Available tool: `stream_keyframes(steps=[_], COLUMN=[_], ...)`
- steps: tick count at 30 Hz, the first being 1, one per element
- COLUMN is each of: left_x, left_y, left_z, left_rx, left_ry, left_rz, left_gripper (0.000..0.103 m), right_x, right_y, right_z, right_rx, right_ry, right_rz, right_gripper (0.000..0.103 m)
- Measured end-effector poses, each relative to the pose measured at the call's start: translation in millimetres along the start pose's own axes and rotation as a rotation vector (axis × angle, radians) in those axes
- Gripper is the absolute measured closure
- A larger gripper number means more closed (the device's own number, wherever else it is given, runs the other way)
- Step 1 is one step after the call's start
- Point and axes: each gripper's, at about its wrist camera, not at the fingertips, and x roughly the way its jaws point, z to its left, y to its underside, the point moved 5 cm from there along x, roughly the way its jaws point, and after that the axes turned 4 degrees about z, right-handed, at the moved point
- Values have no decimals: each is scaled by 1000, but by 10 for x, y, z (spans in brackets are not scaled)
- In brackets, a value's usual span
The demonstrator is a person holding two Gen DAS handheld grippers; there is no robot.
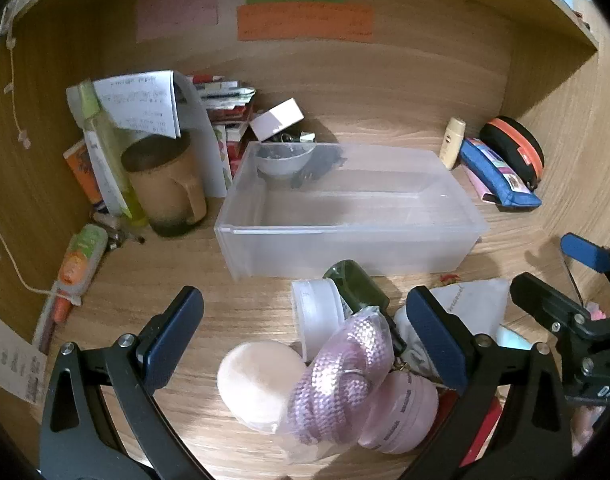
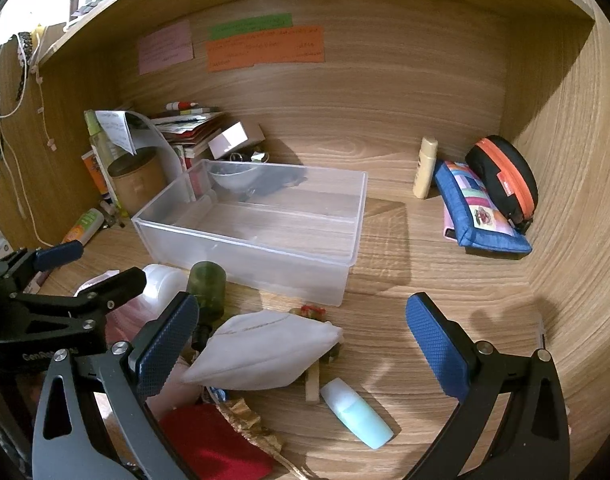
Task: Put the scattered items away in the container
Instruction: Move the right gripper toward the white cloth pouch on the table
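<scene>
The clear plastic container [image 1: 345,216] [image 2: 257,224] stands mid-desk, with a small clear bowl [image 1: 283,160] and a dark item in its far left corner. In front of it lies a heap of items. My left gripper [image 1: 305,336] is open above a white jar [image 1: 319,312], bagged pink rope [image 1: 345,368], a peach puff [image 1: 261,384], a pink bottle [image 1: 401,412] and a green bottle [image 1: 357,288]. My right gripper [image 2: 303,346] is open over a white face mask [image 2: 265,354], beside a teal tube [image 2: 357,412] and a red pouch [image 2: 213,444]. Neither holds anything.
A brown mug [image 1: 165,184], papers and books crowd the back left. A cream bottle [image 2: 425,168], blue pouch [image 2: 477,212] and black-orange case [image 2: 505,176] sit back right. Wooden walls close in both sides. The left gripper [image 2: 89,270] shows at the right wrist view's left edge.
</scene>
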Motion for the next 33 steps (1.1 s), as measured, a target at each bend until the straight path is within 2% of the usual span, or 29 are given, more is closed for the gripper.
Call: stream_keyframes(steps=[8, 16, 27, 33], left_x=[-158, -129, -180, -108], left_y=[-15, 212, 577, 676], left_z=[313, 684, 819, 776], left_rx=[-40, -127, -144, -134], left_ry=[6, -17, -44, 5], left_rz=[-32, 11, 54, 82], left_gripper=[0, 0, 0, 0], right_x=[1, 47, 125, 179], right_y=[42, 125, 232, 297], right_z=[-111, -198, 31, 134], right_rx=[16, 45, 7, -1], right_ry=[32, 24, -40, -54], right_rz=[-2, 27, 70, 95], right_gripper=[0, 0, 0, 0])
